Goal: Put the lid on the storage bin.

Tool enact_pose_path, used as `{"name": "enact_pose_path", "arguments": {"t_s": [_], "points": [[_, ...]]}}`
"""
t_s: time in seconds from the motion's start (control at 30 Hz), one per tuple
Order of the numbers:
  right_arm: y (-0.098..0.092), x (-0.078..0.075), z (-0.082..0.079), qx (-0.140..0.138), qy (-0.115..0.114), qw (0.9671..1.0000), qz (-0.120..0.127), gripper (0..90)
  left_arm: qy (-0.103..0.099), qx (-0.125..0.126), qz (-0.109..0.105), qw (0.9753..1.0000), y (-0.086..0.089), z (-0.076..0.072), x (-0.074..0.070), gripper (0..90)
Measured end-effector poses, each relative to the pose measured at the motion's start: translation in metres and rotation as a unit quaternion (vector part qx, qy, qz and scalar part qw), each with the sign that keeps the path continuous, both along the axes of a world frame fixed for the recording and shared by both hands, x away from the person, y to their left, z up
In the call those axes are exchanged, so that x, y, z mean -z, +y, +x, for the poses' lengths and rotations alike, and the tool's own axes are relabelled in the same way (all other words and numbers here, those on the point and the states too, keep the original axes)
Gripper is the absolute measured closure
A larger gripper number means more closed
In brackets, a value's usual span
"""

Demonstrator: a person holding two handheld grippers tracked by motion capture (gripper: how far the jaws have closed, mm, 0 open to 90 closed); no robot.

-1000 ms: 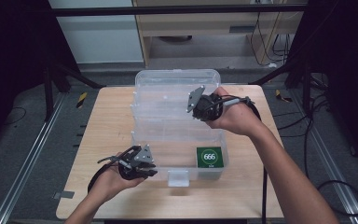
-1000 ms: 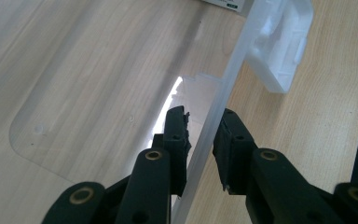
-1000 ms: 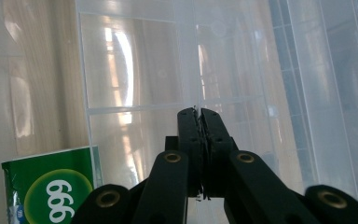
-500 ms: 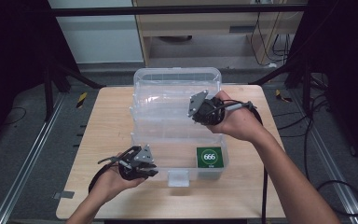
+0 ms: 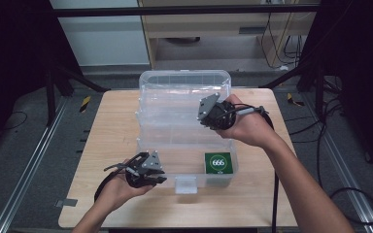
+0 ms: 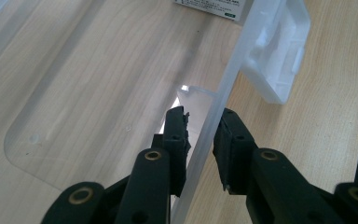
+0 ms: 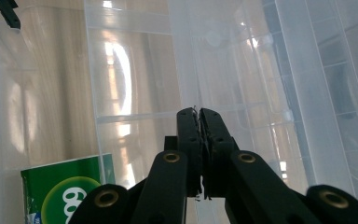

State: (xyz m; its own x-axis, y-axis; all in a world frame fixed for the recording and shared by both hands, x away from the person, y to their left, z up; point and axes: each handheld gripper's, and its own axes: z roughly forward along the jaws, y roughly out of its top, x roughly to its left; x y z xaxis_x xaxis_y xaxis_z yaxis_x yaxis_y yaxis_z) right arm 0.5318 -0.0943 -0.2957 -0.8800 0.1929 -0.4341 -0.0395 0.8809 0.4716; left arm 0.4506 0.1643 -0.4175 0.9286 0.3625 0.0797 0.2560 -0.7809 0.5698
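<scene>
a: we log a clear plastic box (image 5: 184,131) on the wooden table (image 5: 111,126), lid (image 5: 182,90) raised at the far side. green packet (image 5: 218,163) marked 666 lies in the box's front right corner.

b: left gripper (image 6: 200,135) sits at the front wall (image 6: 214,116), left of the latch (image 6: 275,51). its jaws stand apart, one inside the box and one outside; we can't tell if either pad touches the plastic.

a: noted. right gripper (image 7: 199,116) is held over the open box, jaws pressed together, a thin clear edge seems to run between the tips. what it is, we can't tell.

b: the packet (image 7: 63,198) shows below that gripper in its own view.
</scene>
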Motion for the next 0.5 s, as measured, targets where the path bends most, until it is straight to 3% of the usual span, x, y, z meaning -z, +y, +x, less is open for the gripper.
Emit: {"name": "enact_pose_path", "arguments": {"t_s": [0.2,0.5], "points": [[0.002,0.0,-0.01,-0.005,-0.011,0.9999,-0.008,88.1,-0.002,-0.001,0.003,1.0,-0.001,-0.001,0.0,74.7],[0.0,0.005,-0.026,-0.008,-0.023,0.9997,0.006,88.1,-0.009,-0.004,0.004,0.9999,-0.001,-0.003,0.001,73.9]]}}
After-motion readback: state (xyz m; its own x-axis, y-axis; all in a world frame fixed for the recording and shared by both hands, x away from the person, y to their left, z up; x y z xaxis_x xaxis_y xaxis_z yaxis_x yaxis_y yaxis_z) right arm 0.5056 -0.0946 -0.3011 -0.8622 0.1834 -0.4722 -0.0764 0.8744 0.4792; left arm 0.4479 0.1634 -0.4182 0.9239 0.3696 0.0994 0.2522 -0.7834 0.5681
